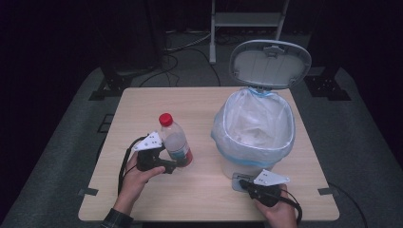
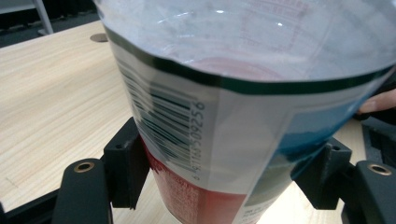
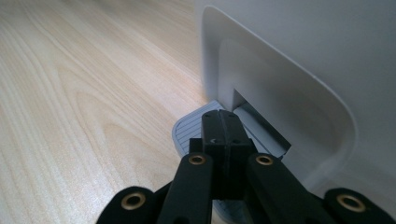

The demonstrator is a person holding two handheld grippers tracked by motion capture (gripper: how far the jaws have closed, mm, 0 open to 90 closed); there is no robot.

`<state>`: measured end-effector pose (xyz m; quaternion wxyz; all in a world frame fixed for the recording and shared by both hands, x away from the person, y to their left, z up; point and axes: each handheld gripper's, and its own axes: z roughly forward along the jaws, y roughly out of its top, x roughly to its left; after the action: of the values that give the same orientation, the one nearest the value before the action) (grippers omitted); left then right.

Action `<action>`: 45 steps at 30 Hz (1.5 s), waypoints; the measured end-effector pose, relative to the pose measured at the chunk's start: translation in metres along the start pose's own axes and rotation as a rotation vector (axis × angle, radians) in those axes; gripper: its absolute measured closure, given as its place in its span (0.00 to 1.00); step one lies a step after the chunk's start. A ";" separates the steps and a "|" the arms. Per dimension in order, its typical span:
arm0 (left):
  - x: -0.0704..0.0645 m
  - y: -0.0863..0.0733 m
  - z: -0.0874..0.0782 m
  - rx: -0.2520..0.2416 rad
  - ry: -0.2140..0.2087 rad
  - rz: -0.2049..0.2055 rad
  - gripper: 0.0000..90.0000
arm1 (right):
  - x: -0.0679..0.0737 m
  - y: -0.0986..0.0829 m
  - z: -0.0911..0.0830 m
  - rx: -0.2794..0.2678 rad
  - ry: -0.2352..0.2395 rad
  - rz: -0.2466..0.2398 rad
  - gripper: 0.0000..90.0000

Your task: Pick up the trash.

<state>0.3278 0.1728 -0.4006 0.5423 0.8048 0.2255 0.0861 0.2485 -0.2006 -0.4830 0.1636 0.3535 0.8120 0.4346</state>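
Note:
A clear plastic bottle (image 1: 175, 140) with a red cap and a printed label stands nearly upright on the left half of the wooden table (image 1: 142, 104). My left gripper (image 1: 183, 161) is shut on its lower part. In the left gripper view the jaws clamp the bottle (image 2: 233, 93) from both sides, left gripper (image 2: 229, 179). A white pedal bin (image 1: 290, 128) lined with a pale bag stands at the right, its grey lid (image 1: 270, 62) raised. My right gripper (image 1: 243, 183) is shut, its tips resting on the bin's grey pedal (image 1: 236, 182). The right gripper view shows the right gripper (image 3: 225, 135) on the pedal (image 3: 189, 130).
The bin's body (image 3: 303, 70) rises right beside the right gripper. Bare tabletop lies between the bottle and the bin and along the front edge. Dark floor, cables and a metal stand are beyond the table's far edge.

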 end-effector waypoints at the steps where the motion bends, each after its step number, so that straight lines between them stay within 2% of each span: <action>1: 0.000 0.002 -0.001 -0.004 -0.007 0.000 0.32 | 0.000 0.000 0.000 0.000 0.001 0.001 1.00; 6: -0.002 0.011 -0.005 -0.038 -0.021 -0.008 0.32 | 0.000 0.000 0.000 0.000 0.000 0.005 1.00; 17: -0.003 0.030 -0.009 -0.082 -0.039 0.007 0.32 | 0.001 0.000 -0.001 0.004 0.002 0.014 1.00; 45: -0.002 0.075 -0.018 -0.152 -0.087 0.017 0.32 | 0.000 0.000 0.000 0.004 0.003 0.013 1.00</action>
<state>0.3391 0.1632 -0.3251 0.6104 0.7660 0.1878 0.0726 0.2486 -0.2012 -0.4831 0.1590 0.3585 0.8108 0.4344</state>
